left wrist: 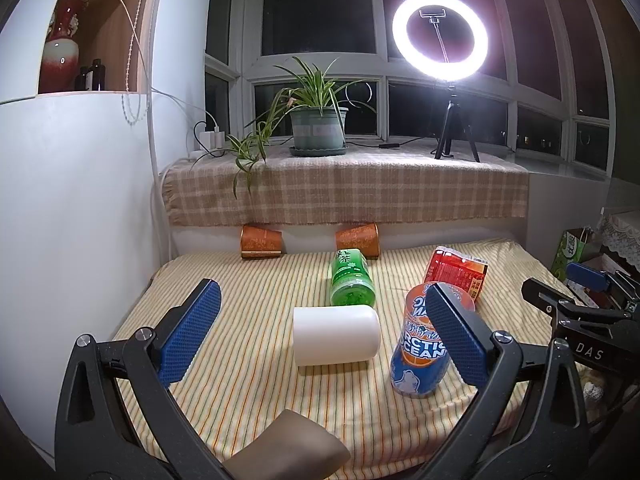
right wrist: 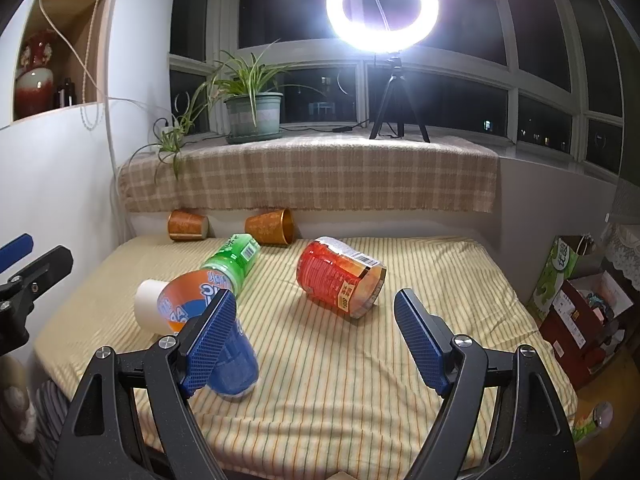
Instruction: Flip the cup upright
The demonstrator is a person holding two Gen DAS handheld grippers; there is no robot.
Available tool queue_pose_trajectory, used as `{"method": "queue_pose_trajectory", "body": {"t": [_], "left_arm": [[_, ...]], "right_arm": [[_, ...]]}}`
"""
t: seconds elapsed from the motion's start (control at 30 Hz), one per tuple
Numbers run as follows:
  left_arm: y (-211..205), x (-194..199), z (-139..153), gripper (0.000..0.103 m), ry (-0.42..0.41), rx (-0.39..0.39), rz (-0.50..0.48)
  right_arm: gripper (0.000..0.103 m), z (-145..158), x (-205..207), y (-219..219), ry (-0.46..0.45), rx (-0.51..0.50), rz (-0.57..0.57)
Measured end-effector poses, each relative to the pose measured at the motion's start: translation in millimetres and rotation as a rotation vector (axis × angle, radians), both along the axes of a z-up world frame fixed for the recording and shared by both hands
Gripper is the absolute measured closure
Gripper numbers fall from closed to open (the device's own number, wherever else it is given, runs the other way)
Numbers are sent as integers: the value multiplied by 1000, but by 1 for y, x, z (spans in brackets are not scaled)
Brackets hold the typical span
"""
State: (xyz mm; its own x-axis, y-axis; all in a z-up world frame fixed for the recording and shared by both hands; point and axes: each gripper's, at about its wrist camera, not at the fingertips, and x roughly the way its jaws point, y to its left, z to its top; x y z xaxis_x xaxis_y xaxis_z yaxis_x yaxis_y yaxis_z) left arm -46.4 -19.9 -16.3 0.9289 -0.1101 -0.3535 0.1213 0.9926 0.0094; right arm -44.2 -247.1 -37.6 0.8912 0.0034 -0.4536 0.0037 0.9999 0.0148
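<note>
A white cup [left wrist: 335, 335] lies on its side on the striped cloth, between the wide-open fingers of my left gripper [left wrist: 320, 332]. In the right wrist view only its end [right wrist: 149, 309] shows behind a blue and orange Arctic Ocean cup [right wrist: 208, 324], which stands tilted. That cup also shows in the left wrist view [left wrist: 424, 350], partly behind the left gripper's right finger. A green bottle [left wrist: 352, 283] lies behind the white cup. A red cup [right wrist: 340, 276] lies on its side ahead of my right gripper [right wrist: 316, 344], which is open and empty.
Two orange paper cups [left wrist: 261, 242] [left wrist: 358, 239] lie against the back ledge. A potted plant [left wrist: 318, 128] and a ring light on a tripod [left wrist: 440, 38] stand on the checked sill. A wall is at the left. Boxes and a green bag [right wrist: 556, 276] sit right of the table.
</note>
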Motion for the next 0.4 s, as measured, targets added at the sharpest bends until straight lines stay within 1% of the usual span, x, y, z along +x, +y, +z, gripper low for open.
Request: {"method": "queue_pose_trajectory", "body": {"t": [0.27,0.4], "left_arm": [[6,3,-3,0,14,-2,5],[7,7,-5,0,6,1,10]], "right_arm": [[22,-2,2,0,7,-2,5],[22,-4,2,1,15,-2,10]]}}
